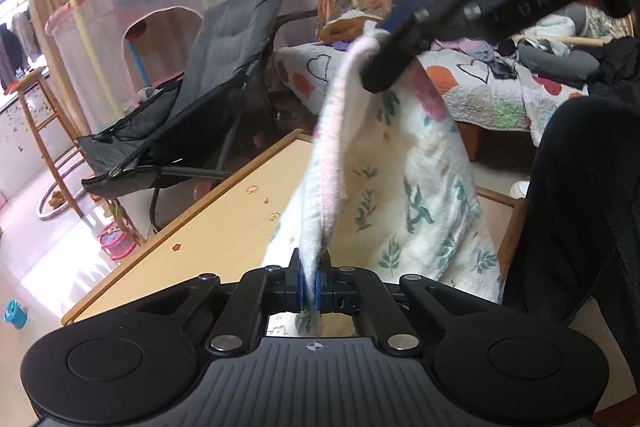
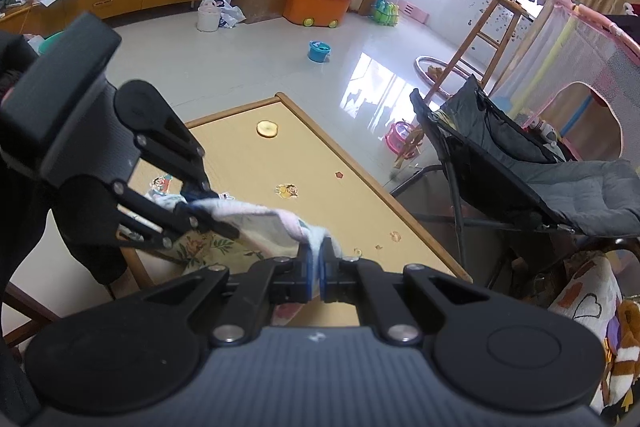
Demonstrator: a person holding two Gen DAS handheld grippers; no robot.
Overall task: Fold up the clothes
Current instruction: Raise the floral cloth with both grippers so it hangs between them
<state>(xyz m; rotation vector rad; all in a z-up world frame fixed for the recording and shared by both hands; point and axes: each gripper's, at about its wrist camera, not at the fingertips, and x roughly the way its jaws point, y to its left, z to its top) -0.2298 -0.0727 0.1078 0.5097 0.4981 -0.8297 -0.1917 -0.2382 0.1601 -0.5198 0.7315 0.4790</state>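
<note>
Both claws are on the cloth at once. Low in the centre of the left wrist view, the left claw (image 1: 310,289) has its blue pads (image 1: 320,289) pressed together on the pink-trimmed hem of the white leaf-print garment (image 1: 420,195), with fabric pinched right between them. From there the hem runs up to the upper middle of that frame, where the right claw (image 1: 378,73) comes in from the top right corner and pinches the same edge higher up. So the garment hangs stretched between two grips, its body draping down the right half of the frame over the wooden surface (image 1: 224,211).

In the right wrist view it is the same story from the other side: the right claw sits low in the centre with its pads closed on a pale bunched corner, and the left claw reaches in from the left and nips the cloth just beyond it. The surface spreads out behind, with a few stickers and a round yellow slice on it.

My read: this is the hold-and-spread stage, with an edge secured at two points and no fold laid yet. The next move calls for keeping both pinches firm, drawing the edge taut and bringing the garment down flat on the surface, without letting the loose body bunch underneath. A slip at either pinch would mean regrasping.
</note>
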